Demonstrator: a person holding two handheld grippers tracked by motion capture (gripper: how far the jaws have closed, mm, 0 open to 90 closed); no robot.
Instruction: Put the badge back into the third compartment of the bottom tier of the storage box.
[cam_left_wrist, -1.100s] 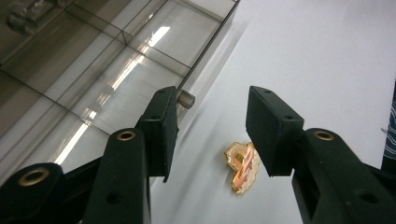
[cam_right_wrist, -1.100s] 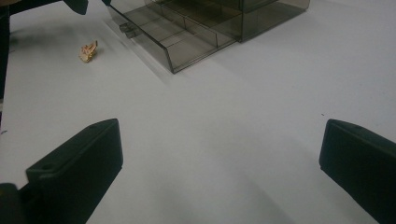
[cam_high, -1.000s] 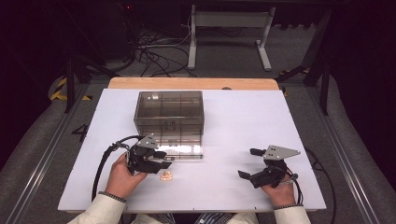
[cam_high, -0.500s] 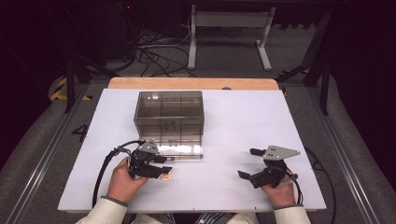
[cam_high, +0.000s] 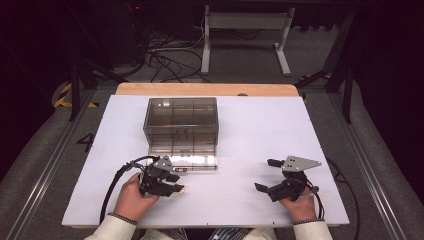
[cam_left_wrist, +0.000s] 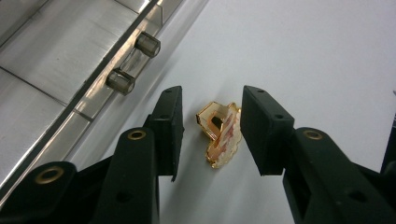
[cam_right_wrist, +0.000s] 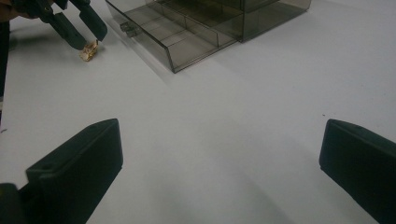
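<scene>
A small gold trinket (cam_left_wrist: 222, 135) with a reddish face lies on the white table (cam_high: 240, 135), just in front of the open drawer. My left gripper (cam_left_wrist: 212, 99) points down at it with one jaw on each side. The jaws have just been closing, but a gap still shows beside the left pad (cam_left_wrist: 169, 126), and the right pad stands very close. In the right gripper view, the left gripper (cam_right_wrist: 89, 41) hovers over the trinket (cam_right_wrist: 88, 51) far off. My right gripper (cam_high: 265, 175) rests at the table's right front, jaws wide, nothing between them.
A smoky clear drawer box (cam_high: 181, 117) stands at the table's middle left. Its bottom drawer (cam_high: 185, 152) is pulled out toward me, divided into compartments. Two round knobs (cam_left_wrist: 120, 80) stick out from its front. A wooden strip (cam_high: 207, 89) edges the table's far side.
My left gripper has shifted a little over the gold trinket, so it now covers it in the high view, and its jaws have narrowed. The right gripper has not moved.
</scene>
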